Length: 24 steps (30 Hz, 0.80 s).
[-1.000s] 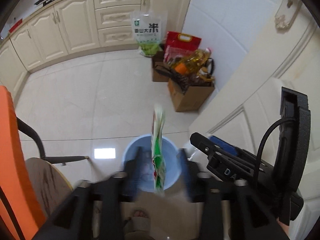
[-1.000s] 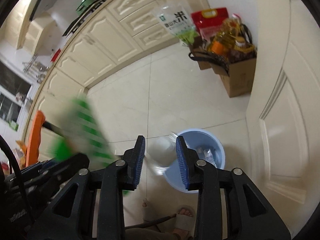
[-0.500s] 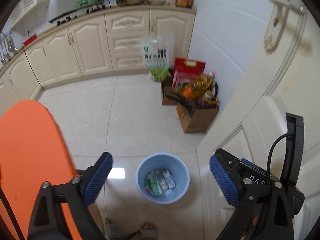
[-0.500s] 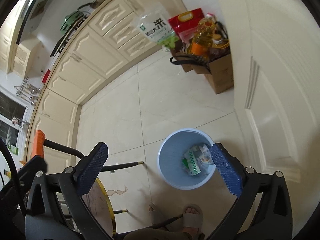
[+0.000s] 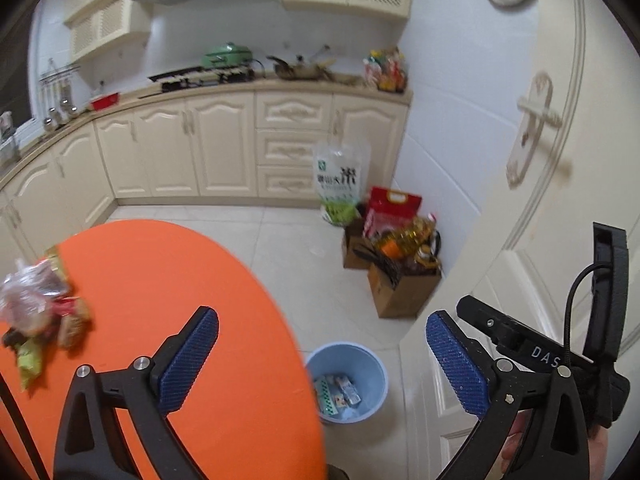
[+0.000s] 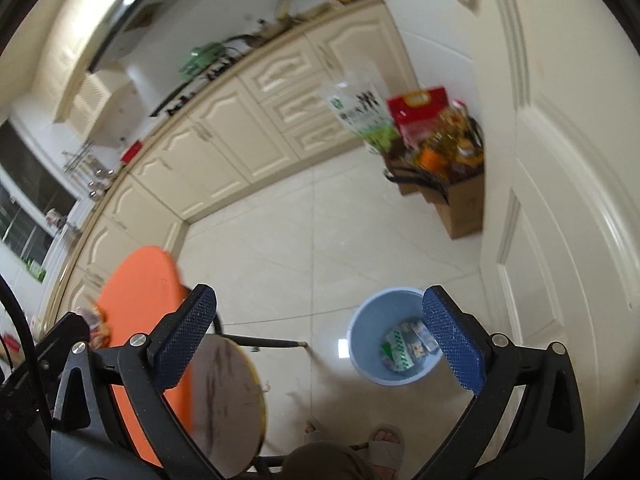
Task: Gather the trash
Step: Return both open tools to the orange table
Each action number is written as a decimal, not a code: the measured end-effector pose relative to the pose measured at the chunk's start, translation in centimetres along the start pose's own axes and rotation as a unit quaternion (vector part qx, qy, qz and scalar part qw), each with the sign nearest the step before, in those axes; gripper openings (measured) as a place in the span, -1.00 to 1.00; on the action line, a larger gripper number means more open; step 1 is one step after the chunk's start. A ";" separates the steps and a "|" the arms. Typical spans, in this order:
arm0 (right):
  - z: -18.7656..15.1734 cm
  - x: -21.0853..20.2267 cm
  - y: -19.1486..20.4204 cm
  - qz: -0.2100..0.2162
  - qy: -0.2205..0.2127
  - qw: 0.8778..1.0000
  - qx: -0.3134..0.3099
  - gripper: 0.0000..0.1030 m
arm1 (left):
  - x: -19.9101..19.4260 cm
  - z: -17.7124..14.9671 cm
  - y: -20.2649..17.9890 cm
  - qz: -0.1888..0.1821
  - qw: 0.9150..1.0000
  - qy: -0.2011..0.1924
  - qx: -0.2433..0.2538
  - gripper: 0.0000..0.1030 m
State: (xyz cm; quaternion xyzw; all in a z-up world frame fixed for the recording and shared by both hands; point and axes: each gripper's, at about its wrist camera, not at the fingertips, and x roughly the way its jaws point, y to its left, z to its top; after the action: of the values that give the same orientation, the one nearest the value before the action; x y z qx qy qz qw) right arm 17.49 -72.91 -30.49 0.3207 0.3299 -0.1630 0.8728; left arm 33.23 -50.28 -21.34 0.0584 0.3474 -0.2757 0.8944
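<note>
Both the left tongs point(image 5: 322, 354) and right tongs point(image 6: 320, 340) gape wide, empty. Left should swing toward the wrappers point(image 5: 38, 312) on the orange table point(image 5: 168, 272) to its left, approaching low and square.

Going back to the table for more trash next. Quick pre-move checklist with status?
1. Left gripper empty, jaws wide: ok, they are opening and nothing is between them.
2. Right gripper empty, jaws wide: ok.
3. Dropped wrappers inside the bin: ok, none seen on the floor around it.
4. Trash left on the table: ok, a pile lies near its left edge.
5. Path to the pile clear: ok in the left wrist view; bare tabletop lies between gripper and pile.
6. Pile's single pieces for a clean grip: cannot tell, blurred and bunched.
</note>
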 end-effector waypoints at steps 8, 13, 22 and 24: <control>-2.2 -4.0 9.9 0.028 -0.025 0.997 -0.072 1.00 | -10.9 -5.4 5.8 0.028 0.997 -0.061 -0.044 0.98; -4.2 -5.9 16.1 0.047 -0.034 0.992 -0.111 1.00 | -17.5 -9.5 8.6 0.055 0.992 -0.092 -0.066 0.98; -8.1 -8.9 25.9 0.072 -0.059 0.977 -0.194 1.00 | -27.6 -16.7 12.4 0.102 0.978 -0.144 -0.109 0.98; -9.0 -9.5 27.5 0.077 -0.064 0.973 -0.207 1.00 | -28.8 -17.8 12.2 0.118 0.975 -0.151 -0.113 0.98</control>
State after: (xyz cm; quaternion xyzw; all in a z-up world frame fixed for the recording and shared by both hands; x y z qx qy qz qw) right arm 20.00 -45.81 -16.75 0.1462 0.2744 -0.0432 0.9495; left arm 11.82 -21.70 -16.97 -0.0445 0.2277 -0.1331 0.9636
